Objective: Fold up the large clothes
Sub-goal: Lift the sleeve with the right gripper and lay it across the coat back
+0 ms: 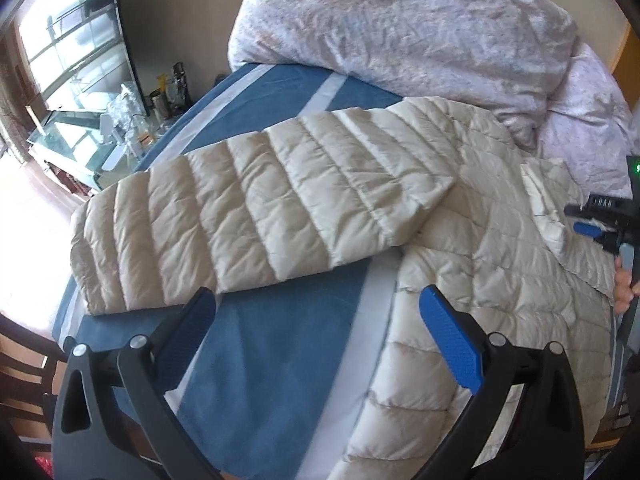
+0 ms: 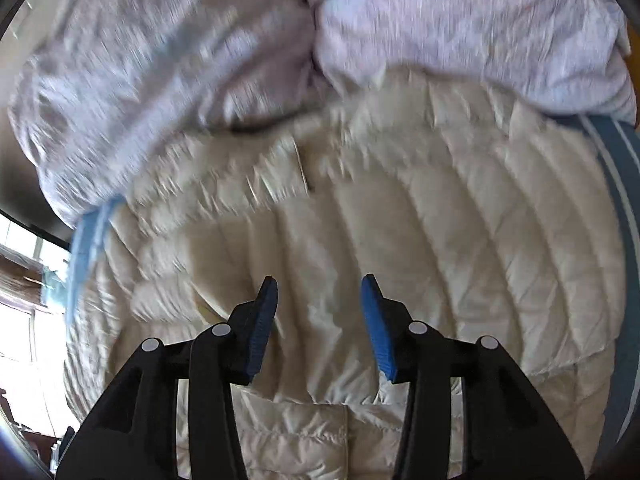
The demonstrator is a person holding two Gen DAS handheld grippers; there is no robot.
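Note:
A cream quilted down jacket (image 1: 472,264) lies spread on a blue bed sheet (image 1: 264,380). One sleeve (image 1: 248,208) stretches out to the left across the sheet. My left gripper (image 1: 320,304) is open and empty, hovering over the sheet between the sleeve and the jacket body. The right gripper shows at the right edge of the left wrist view (image 1: 600,224), above the jacket. In the right wrist view, which is blurred, the jacket (image 2: 440,216) fills the frame and my right gripper (image 2: 320,288) is open and empty just above it.
A crumpled pale floral duvet (image 1: 400,32) is heaped at the head of the bed, touching the jacket's far edge; it also shows in the right wrist view (image 2: 200,60). A glass table with bottles and clutter (image 1: 132,120) stands left of the bed by a window.

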